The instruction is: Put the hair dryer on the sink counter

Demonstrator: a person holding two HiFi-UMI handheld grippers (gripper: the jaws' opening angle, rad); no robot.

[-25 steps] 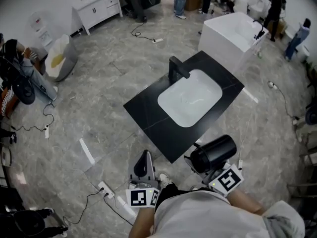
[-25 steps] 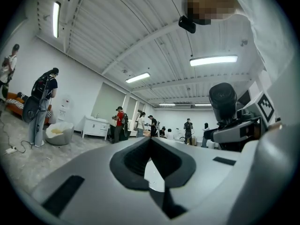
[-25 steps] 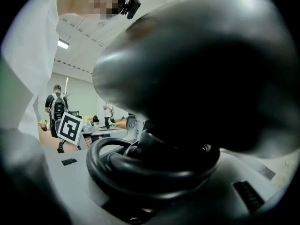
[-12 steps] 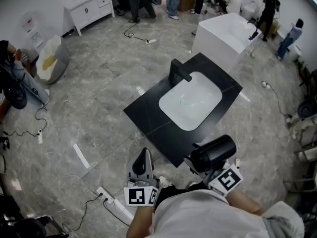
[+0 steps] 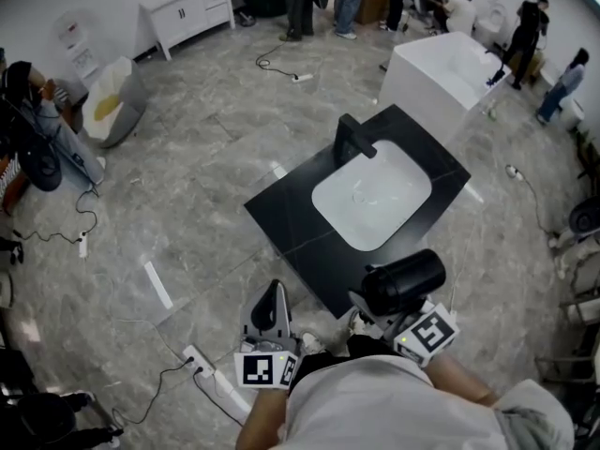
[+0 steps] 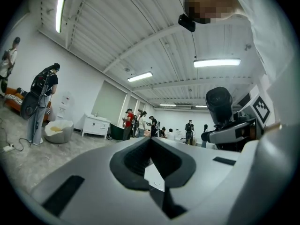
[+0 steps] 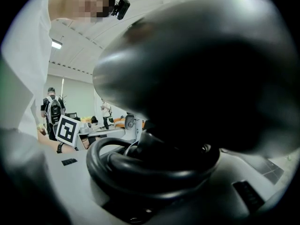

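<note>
A black hair dryer (image 5: 404, 285) is held up in front of me, and my right gripper (image 5: 376, 313) is shut on its handle end. In the right gripper view the hair dryer's body (image 7: 201, 74) fills the frame, with its coiled black cord (image 7: 140, 168) looped at the jaws. The black sink counter (image 5: 291, 216), with a white basin (image 5: 372, 195) and a black faucet (image 5: 352, 139), stands just beyond it on the floor. My left gripper (image 5: 273, 293) points upward at the lower left, shut and empty; its jaws meet in the left gripper view (image 6: 150, 139).
A white bathtub block (image 5: 441, 64) stands behind the counter. A white cabinet (image 5: 187, 9) and a bin (image 5: 111, 111) are at the far left. A power strip (image 5: 202, 360) and cables lie on the marble floor by my feet. Several people stand at the back.
The head view has shifted, so the counter sits a little further right and down in the frame. The hair dryer has risen slightly towards the counter's near corner. The left gripper has stayed put.
</note>
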